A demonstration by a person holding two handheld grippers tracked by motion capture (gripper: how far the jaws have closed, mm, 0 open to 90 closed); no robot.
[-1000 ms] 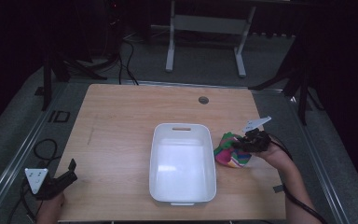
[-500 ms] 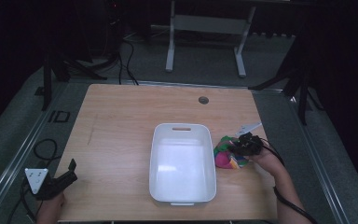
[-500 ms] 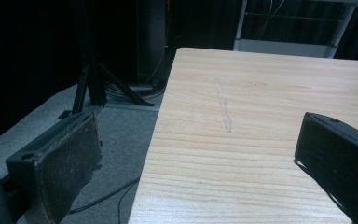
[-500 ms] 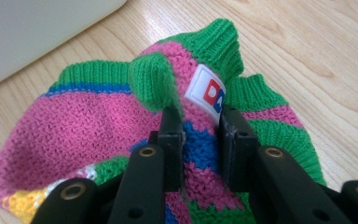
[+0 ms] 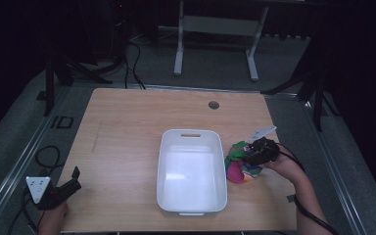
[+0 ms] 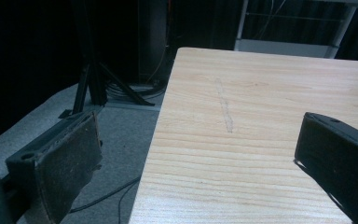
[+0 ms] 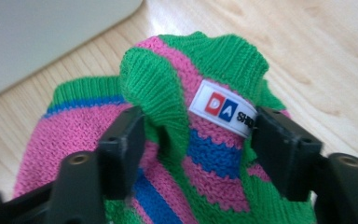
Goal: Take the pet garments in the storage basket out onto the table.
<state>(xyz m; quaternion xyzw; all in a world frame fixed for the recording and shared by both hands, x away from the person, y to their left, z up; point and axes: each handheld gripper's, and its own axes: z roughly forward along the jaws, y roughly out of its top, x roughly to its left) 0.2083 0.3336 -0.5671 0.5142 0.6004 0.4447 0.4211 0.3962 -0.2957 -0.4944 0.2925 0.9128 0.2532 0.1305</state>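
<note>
Garment, knitted, striped pink, green and blue (image 7: 186, 154): bunched on wooden table (image 5: 127, 132) just right of empty white plastic tub (image 5: 192, 171). Right gripper (image 7: 198, 135) jaws, just opened, straddle a fold, probably regripping. Left gripper (image 6: 200, 154) gapes idle over the table's near-left corner.

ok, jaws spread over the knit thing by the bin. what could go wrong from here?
1. The right gripper has just been opening, with a fold of the striped knit garment between its jaws but no firm pinch: lifting now may leave it behind.
2. The garment lies bunched beside the white bin, so it might snag the rim.
3. Loose knit could catch on a jaw.
</note>
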